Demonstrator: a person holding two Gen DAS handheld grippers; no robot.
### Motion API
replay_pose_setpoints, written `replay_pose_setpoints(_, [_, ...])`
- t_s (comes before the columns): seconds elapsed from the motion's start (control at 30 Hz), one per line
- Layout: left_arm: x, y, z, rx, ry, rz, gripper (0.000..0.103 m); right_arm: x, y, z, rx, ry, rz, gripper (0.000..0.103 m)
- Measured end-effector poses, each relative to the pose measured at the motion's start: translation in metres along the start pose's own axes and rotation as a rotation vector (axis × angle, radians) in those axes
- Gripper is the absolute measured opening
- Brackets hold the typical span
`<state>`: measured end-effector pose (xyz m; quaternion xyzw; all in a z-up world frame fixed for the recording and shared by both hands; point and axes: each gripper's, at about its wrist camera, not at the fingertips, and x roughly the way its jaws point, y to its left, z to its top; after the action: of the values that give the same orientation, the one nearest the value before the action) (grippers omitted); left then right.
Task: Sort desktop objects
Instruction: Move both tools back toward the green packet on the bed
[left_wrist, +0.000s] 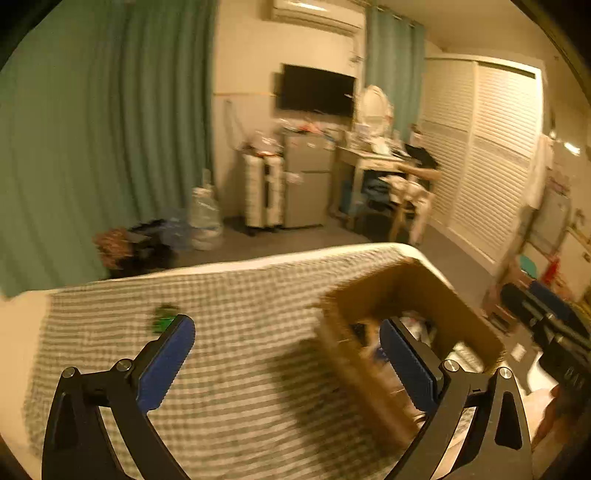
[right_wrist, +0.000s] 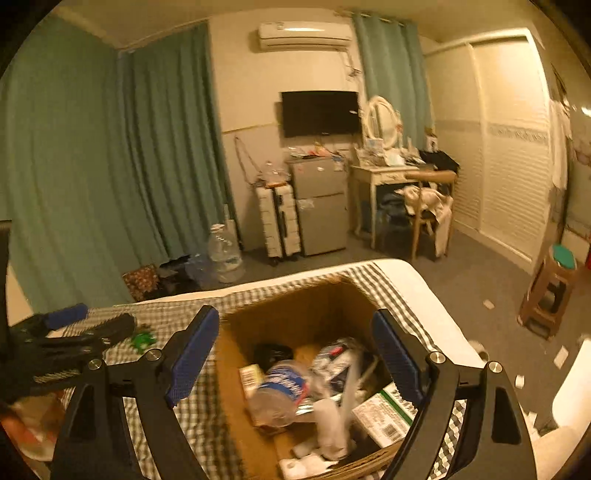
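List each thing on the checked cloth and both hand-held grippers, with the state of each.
Left hand-held gripper: open, holding nothing.
Right hand-held gripper: open, holding nothing, above the box.
Brown cardboard box: open-topped, partly filled with packets.
Clear plastic bottle with blue label: lying on its side inside the box.
Small green object: loose on the checked cloth, outside the box.

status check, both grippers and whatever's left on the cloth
Left gripper open, empty. Right gripper open above brown cardboard box. Small green object alone on checked cloth, path unobstructed.
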<state>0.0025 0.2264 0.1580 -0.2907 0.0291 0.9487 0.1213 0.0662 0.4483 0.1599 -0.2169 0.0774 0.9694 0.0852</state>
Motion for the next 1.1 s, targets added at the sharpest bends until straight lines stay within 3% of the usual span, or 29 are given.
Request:
replay_pose_setpoints(0.2, [-0.062,0.062,-0.010,0.006,-0.040,0.198,0.103,-0.046,0.054,0.008,-0.084,-0.035,0.087,0.085])
replay_pose_setpoints(0.3, [-0.086,0.089,-0.022,-0.021,-0.047,0.252,0.103,-0.064,0.080,0.008,-0.130,-0.040,0.121,0.085])
replay_pose_setpoints(0.6, [-0.120,0.132,-0.043,-0.096,-0.058,0.320,0.103,-0.093,0.141,-0.001,-0.201,-0.041,0.202,0.085])
replay_pose_setpoints(0.83, [-0.126,0.122,-0.045,-0.061,-0.093,0.363,0.103,-0.085,0.165,-0.012,-0.211,-0.013,0.259,0.085])
replay_pose_setpoints(1.1, [-0.101,0.113,-0.055,-0.003,-0.066,0.365,0.103,-0.059,0.173,-0.026,-0.205,0.028,0.286,0.085])
